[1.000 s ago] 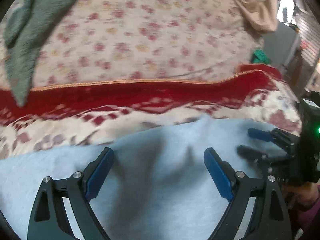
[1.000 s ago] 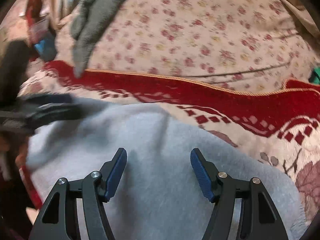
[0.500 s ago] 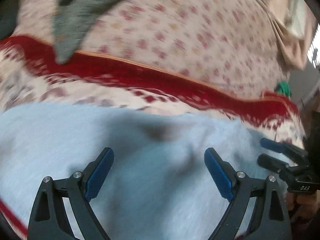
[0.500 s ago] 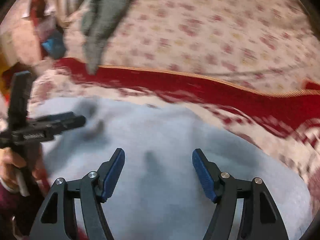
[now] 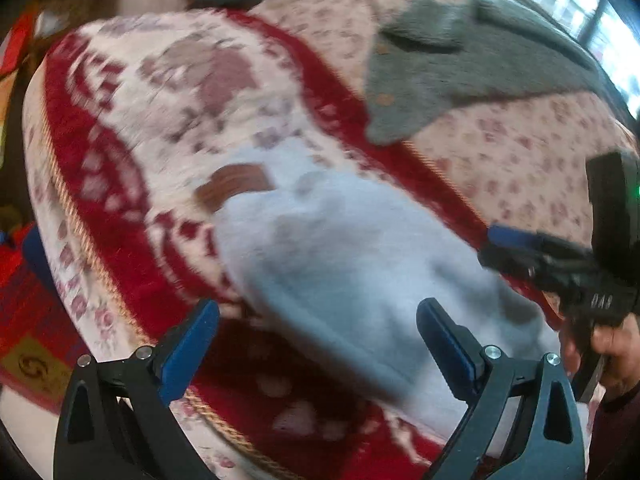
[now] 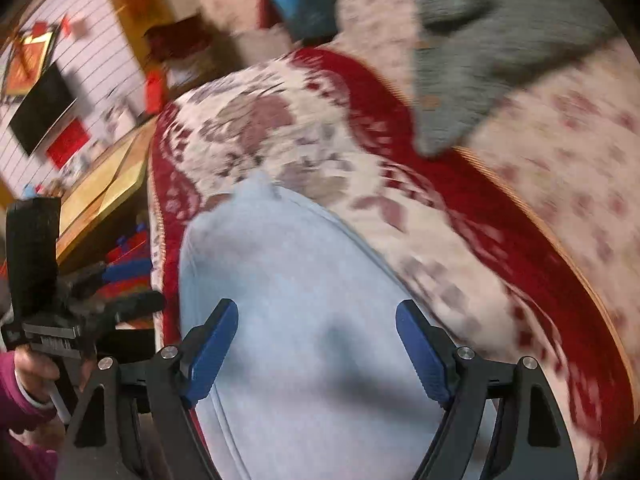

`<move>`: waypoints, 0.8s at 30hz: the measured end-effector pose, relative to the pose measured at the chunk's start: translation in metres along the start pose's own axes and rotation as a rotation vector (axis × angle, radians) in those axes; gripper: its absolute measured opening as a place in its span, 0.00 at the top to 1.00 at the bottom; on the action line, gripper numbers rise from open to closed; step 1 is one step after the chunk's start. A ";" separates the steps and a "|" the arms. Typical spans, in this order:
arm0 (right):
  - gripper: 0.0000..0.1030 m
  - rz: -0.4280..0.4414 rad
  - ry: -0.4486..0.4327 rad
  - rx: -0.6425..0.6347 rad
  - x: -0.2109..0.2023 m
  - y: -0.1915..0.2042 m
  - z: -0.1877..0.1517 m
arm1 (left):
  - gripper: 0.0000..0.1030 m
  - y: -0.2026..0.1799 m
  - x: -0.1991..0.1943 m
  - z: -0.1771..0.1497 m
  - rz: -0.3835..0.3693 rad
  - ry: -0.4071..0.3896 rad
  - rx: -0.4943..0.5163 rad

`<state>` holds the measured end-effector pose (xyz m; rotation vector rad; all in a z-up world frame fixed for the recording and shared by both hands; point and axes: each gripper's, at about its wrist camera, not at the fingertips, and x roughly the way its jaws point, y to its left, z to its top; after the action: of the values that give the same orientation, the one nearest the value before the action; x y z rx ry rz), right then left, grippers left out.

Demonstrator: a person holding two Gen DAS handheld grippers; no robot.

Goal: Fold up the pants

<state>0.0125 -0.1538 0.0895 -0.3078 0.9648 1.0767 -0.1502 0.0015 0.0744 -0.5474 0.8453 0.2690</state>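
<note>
Pants [image 5: 360,264] lie flat on red blanket [image 5: 132,264] for folding; I have both grippers, left [image 5: 318,336] and right [image 6: 316,340], released over them, jaws just widened, nothing between

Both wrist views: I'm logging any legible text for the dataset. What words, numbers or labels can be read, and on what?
"DAS", pale and blurred, uncertain: on the body of the right claw.
White label strip on the left claw: too blurred to read.
Red and gold wall hanging: no readable characters.
Light blue pants: no visible print.
</note>
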 end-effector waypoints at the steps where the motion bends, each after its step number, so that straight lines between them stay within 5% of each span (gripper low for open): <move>1: 0.17 0.010 0.014 -0.026 0.012 0.005 0.011 | 0.04 0.005 0.004 0.001 0.006 0.007 -0.017; 13: 0.17 0.092 0.187 -0.219 0.124 0.020 0.068 | 0.04 0.046 0.043 0.014 0.011 0.061 -0.135; 24: 0.15 0.225 0.261 -0.275 0.165 0.017 0.083 | 0.01 0.037 0.078 0.032 0.092 0.070 -0.089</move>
<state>0.0624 0.0066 0.0109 -0.5869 1.1018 1.4038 -0.0961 0.0508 0.0192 -0.6047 0.9312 0.3750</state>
